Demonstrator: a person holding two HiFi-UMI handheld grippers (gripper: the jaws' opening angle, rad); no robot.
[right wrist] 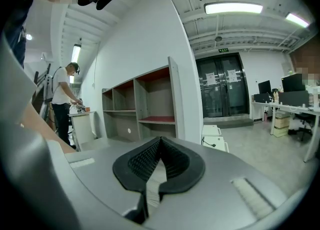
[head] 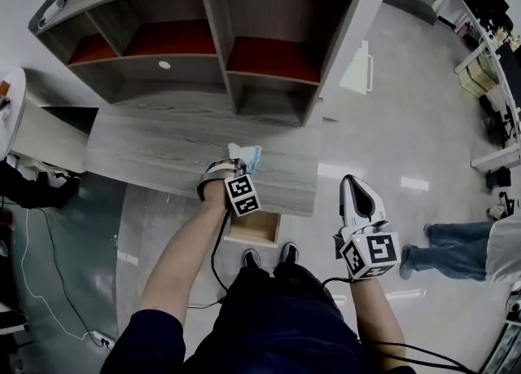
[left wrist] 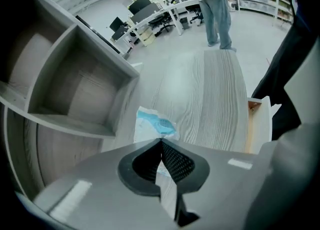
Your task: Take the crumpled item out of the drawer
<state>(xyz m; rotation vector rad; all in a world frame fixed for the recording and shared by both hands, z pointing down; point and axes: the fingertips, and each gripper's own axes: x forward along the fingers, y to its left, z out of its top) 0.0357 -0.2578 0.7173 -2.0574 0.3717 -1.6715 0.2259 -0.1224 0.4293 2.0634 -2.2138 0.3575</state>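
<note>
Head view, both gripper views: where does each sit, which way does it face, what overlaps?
Head view: on the head, steeply down at desk top and open drawer; both arms, legs, left hand-held gripper, right hand-held gripper.
Left gripper view: on the left one, down along shut jaws pinching the crumpled item; dark clothing at right.
Right gripper view: on the right one, near level toward the shelf unit; shut jaws, forearm at left.
Shared: shelf unit in all; item in head and left.

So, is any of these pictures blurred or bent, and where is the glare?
Head view: strong wide-angle bending, the shelf unit curves; lamp glare on the floor. Left gripper view: dark corners, the crumpled item slightly soft. Right gripper view: ceiling lamp washed out, otherwise sharp.
</note>
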